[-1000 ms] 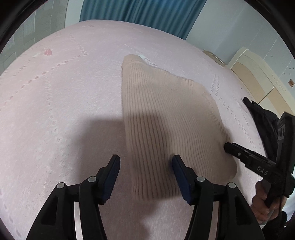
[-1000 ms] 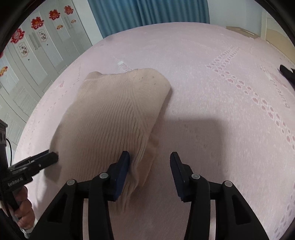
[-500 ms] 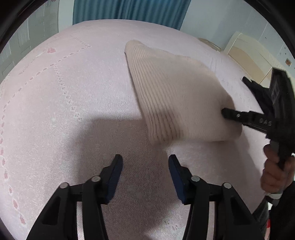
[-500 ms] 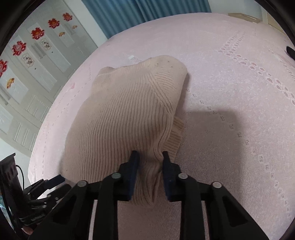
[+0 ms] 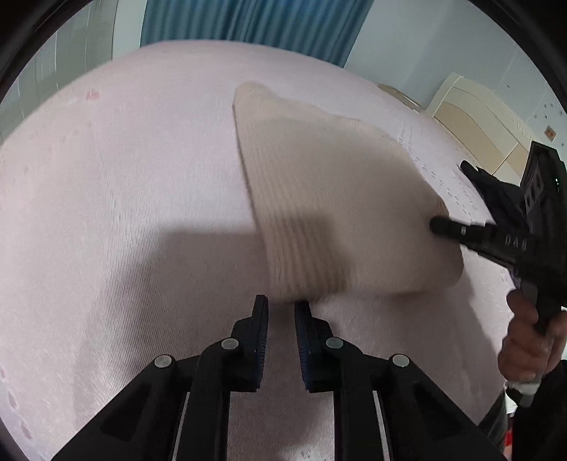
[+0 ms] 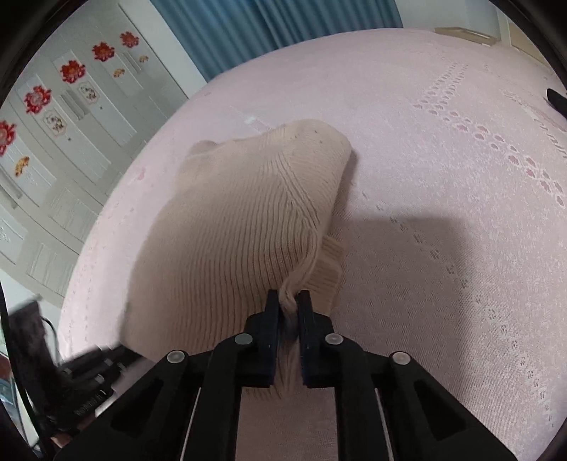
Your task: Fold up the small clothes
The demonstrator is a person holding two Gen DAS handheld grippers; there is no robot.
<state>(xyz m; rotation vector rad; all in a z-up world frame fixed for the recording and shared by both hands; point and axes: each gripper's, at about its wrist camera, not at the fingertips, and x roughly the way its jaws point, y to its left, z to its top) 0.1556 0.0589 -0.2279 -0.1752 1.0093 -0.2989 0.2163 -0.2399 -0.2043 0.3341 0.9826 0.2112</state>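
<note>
1. Looking from the left wrist, the left gripper (image 5: pixel 281 312) has just been closing, and its jaws are now nearly together. The near edge of the tan sweater (image 5: pixel 319 198) sits right at its tips. The picture is blurry there, so I cannot tell if the pads pinch the cloth. The sweater lies on the pink bed (image 5: pixel 124 177). At the right, the right gripper (image 5: pixel 437 225) bites the sweater's side, and a hand (image 5: pixel 528 340) holds its handle. A blue curtain (image 5: pixel 248 32) hangs behind the bed, and a cream headboard (image 5: pixel 475 120) stands at the right.

2. Looking from the right wrist, the right gripper (image 6: pixel 287 305) has also just been closing. Its jaws now squeeze a bunched fold of the sweater (image 6: pixel 241 227) between the pads. The knit is pulled up toward the gripper, and a cuff sticks out just to the right of it. The rest of the sweater lies on the bed (image 6: pixel 443 177). The left gripper (image 6: pixel 95 368) is a dark blur at the sweater's lower left corner. White cupboard doors (image 6: pixel 60 117) with red flower stickers stand at the left.
</note>
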